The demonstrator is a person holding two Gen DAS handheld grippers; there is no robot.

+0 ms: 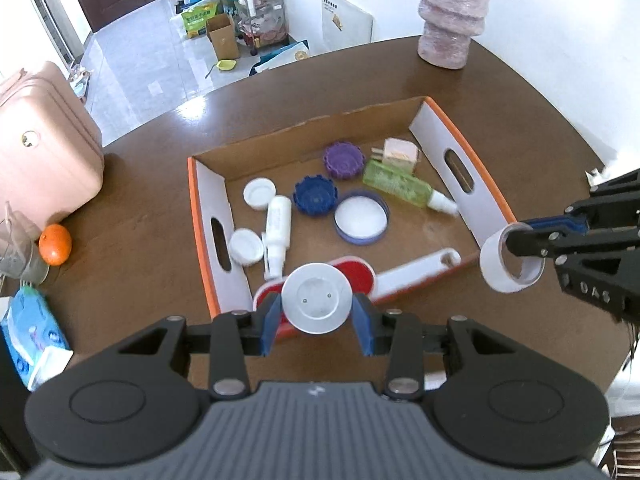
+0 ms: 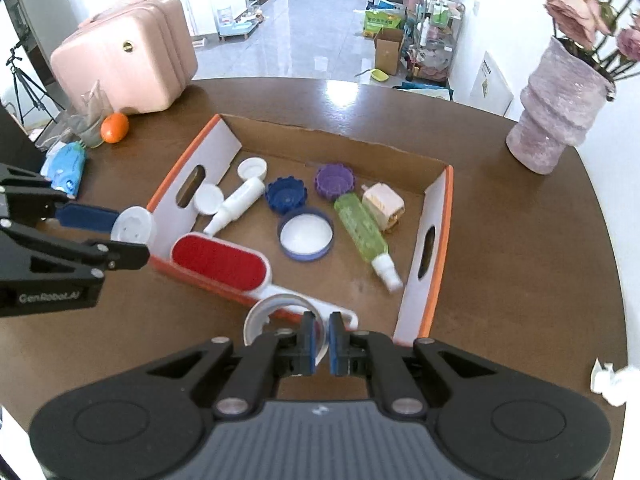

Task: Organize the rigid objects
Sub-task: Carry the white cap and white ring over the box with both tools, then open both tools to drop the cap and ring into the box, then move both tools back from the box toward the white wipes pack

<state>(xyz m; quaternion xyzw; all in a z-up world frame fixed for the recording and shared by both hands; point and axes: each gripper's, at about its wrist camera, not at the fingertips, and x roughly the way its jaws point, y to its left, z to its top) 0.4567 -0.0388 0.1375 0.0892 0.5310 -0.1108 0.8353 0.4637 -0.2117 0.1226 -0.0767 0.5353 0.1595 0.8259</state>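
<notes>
A cardboard tray (image 1: 208,184) (image 2: 440,208) with orange rims lies on the brown table. It holds white caps, a white bottle (image 1: 278,224), blue and purple lids, a green spray bottle (image 1: 400,186) and a beige plug. A red lint brush (image 1: 360,276) (image 2: 218,262) rests across its near rim. My left gripper (image 1: 316,320) is shut on a white round disc (image 1: 316,298) (image 2: 134,228) above the tray's near edge. My right gripper (image 2: 321,342) is shut on the wall of a white tape roll (image 1: 510,262) (image 2: 276,308), near the tray's near right corner.
A pink vase (image 1: 454,12) (image 2: 556,120) stands at the table's far right. A pink suitcase (image 2: 124,56), an orange (image 1: 55,244) (image 2: 115,128), a glass and a blue wipes pack (image 1: 32,336) lie at the left. White crumpled paper (image 2: 608,380) lies at the right edge.
</notes>
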